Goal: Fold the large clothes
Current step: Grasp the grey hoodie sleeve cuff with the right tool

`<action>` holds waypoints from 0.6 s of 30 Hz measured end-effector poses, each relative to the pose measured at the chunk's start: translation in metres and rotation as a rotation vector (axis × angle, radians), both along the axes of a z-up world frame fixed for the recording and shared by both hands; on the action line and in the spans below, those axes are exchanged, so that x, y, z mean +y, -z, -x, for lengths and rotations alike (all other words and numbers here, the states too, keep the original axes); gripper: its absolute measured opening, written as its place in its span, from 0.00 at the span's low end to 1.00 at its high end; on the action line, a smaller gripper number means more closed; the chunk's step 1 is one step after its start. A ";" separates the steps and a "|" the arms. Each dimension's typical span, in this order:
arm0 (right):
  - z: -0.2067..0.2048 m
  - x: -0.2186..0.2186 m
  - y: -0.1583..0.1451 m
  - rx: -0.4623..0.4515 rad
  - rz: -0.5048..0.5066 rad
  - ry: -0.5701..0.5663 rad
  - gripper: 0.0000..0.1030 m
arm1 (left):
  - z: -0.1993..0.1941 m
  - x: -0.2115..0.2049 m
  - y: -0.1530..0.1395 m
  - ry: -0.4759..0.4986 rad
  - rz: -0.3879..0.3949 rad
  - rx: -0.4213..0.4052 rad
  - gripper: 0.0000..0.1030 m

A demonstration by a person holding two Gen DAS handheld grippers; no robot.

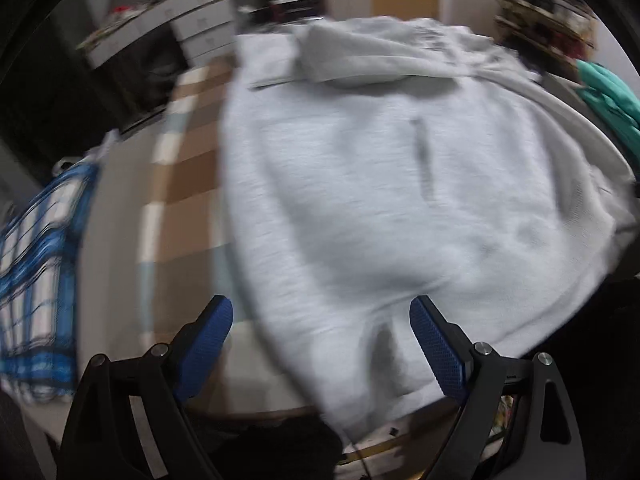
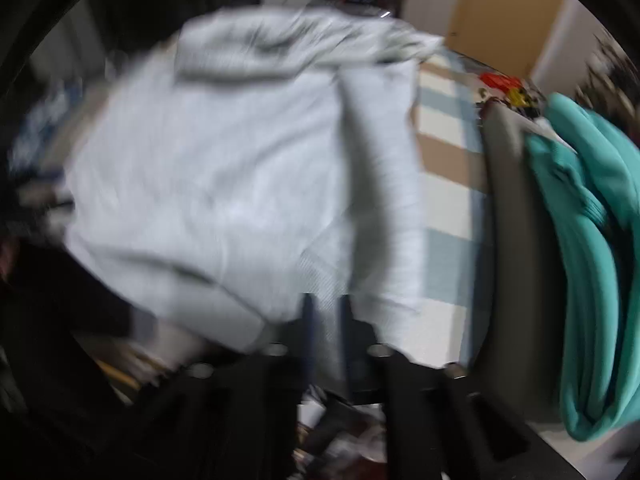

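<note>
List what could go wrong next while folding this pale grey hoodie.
1. The pale grey hoodie overhangs the near table edge; a tug could drag it off.
2. The right claw has cloth between narrow jaws; the blur hides whether it grips.
3. The teal garment hangs close by and may snag.

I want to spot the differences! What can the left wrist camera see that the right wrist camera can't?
Only the left wrist view shows the blue checked cloth at the left edge and the left gripper, its blue pads wide apart over the near hem with nothing between them. Only the right wrist view shows the right gripper, its fingers close together with grey fabric between them; blur hides whether they pinch it. It also shows a red and yellow thing. Both show the light grey hoodie spread on the checked tablecloth, and the teal garment at the right.
</note>
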State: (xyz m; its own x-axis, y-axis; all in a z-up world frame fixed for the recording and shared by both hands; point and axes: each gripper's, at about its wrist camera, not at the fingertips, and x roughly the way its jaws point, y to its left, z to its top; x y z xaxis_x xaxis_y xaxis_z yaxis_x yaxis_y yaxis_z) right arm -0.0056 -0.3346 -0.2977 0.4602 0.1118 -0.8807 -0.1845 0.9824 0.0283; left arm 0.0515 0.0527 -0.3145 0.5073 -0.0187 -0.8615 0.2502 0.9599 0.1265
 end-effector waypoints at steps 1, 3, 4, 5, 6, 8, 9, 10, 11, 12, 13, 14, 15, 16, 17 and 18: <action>-0.001 -0.006 0.000 -0.015 -0.013 0.022 0.51 | -0.003 0.008 0.005 -0.038 0.006 0.030 0.85; -0.008 -0.011 0.007 -0.017 -0.004 0.065 0.61 | -0.007 0.017 0.018 -0.085 0.038 0.098 0.85; -0.011 -0.012 0.011 -0.006 -0.008 0.074 0.61 | -0.008 0.022 0.026 -0.116 0.051 0.142 0.85; -0.015 -0.012 0.016 0.008 -0.001 0.083 0.61 | -0.010 0.022 0.028 -0.127 0.056 0.163 0.86; -0.019 -0.011 0.021 0.020 0.019 0.095 0.61 | -0.010 0.022 0.029 -0.132 0.068 0.169 0.86; -0.025 -0.015 0.030 0.050 0.024 0.124 0.61 | -0.012 0.023 0.030 -0.147 0.086 0.184 0.85; -0.026 -0.017 0.033 0.062 0.006 0.131 0.61 | -0.014 0.023 0.030 -0.149 0.104 0.193 0.85; -0.024 -0.015 0.035 0.065 -0.011 0.130 0.61 | -0.015 0.022 0.030 -0.145 0.124 0.192 0.85; -0.022 -0.014 0.036 0.063 -0.031 0.125 0.61 | -0.015 0.021 0.031 -0.140 0.132 0.192 0.85; -0.022 -0.014 0.036 0.061 -0.048 0.123 0.61 | -0.014 0.020 0.032 -0.135 0.125 0.183 0.85; -0.021 -0.016 0.037 0.057 -0.061 0.123 0.57 | -0.015 0.016 0.033 -0.126 0.116 0.173 0.84; -0.021 -0.017 0.038 0.053 -0.067 0.121 0.44 | -0.015 0.013 0.032 -0.114 0.117 0.160 0.82; -0.019 -0.017 0.038 0.042 -0.058 0.119 0.32 | -0.015 0.009 0.031 -0.098 0.119 0.149 0.74; -0.021 -0.017 0.040 0.040 -0.055 0.110 0.23 | -0.015 0.006 0.030 -0.084 0.122 0.146 0.59; -0.020 -0.017 0.041 0.034 -0.048 0.104 0.23 | -0.013 0.001 0.027 -0.057 0.126 0.145 0.50; -0.017 -0.016 0.040 0.020 -0.029 0.104 0.23 | -0.012 -0.004 0.026 -0.042 0.120 0.144 0.39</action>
